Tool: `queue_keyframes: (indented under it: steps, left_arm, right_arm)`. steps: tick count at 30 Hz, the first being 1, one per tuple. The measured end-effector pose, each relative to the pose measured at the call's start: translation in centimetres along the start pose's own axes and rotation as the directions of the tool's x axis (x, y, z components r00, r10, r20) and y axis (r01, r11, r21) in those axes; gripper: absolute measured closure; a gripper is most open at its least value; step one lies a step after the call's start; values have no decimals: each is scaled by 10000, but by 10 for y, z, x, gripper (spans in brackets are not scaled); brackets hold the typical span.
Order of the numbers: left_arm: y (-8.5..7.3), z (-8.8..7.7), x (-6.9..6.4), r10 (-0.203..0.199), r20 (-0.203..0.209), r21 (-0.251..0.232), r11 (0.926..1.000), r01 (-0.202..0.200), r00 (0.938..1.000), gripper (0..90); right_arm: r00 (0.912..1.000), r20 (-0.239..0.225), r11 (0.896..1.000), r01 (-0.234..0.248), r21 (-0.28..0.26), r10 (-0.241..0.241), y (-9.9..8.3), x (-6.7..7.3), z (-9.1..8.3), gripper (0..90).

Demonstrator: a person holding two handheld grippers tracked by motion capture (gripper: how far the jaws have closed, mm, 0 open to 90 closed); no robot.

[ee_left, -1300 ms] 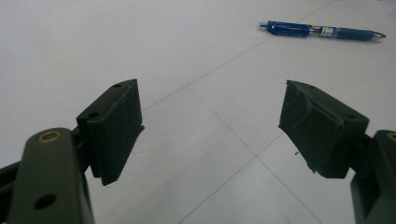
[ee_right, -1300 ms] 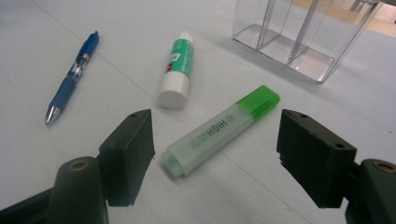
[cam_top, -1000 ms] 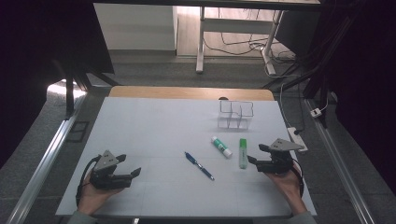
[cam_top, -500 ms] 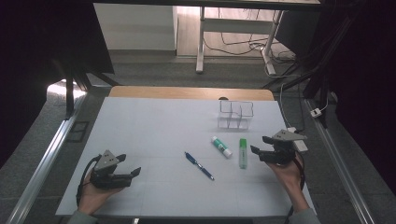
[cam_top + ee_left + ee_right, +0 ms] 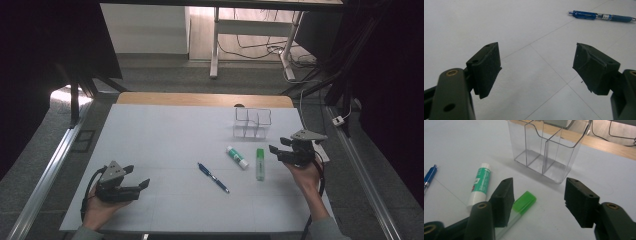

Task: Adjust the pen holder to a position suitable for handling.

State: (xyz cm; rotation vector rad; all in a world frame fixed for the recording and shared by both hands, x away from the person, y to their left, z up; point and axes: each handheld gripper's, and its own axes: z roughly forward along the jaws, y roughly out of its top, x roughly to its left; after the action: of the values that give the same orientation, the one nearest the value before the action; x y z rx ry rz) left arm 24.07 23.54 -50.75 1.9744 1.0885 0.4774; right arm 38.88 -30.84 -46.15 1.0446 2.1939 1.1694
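Note:
A green highlighter [image 5: 260, 164] lies on the white table beside a white and green glue stick [image 5: 237, 157], with a blue pen [image 5: 213, 177] further left. Behind them stands a clear compartment box [image 5: 252, 122]. My right gripper [image 5: 277, 146] hovers just right of the highlighter, pointing left. It is open, its jaws have just been closing, and nothing is between them. In the right gripper view the gripper [image 5: 539, 183] faces the box [image 5: 546, 150], with the highlighter [image 5: 524, 201] beneath its left jaw and the glue stick [image 5: 480, 183] to the left. My left gripper [image 5: 138, 176] rests open at the near left.
The white table sheet [image 5: 165, 135] is bare across its left and middle. A wooden strip [image 5: 200, 99] runs along the far edge. In the left gripper view the open gripper [image 5: 536, 52] looks over the bare sheet toward the pen [image 5: 599, 16].
My right gripper has moved away from the near edge, toward the clear box, and risen slightly. Its jaws stand narrower than before. The left gripper and the objects have stayed put.

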Motion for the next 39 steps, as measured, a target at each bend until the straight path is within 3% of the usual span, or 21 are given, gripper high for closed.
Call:
queue_keyframes:
  steps: [8,11,20,39]
  left_arm:
    - [0,2,1,4,0,51,10000,-4,10000,220]
    - [-1,2,1,-27,-12,44,10000,27,10000,220]
    - [-1,3,3,-42,-70,68,10000,42,10000,221]
    - [-3,5,2,1,-83,142,9999,1,10000,222]
  right_arm:
    - [9995,300,9999,126,44,-127,3,-4,2,565]
    - [9986,519,9999,77,132,-84,2,-8,4,670]
    - [9968,719,9991,-365,234,347,5,-18,9,887]
    - [9940,960,9968,-573,558,518,14,-34,36,892]
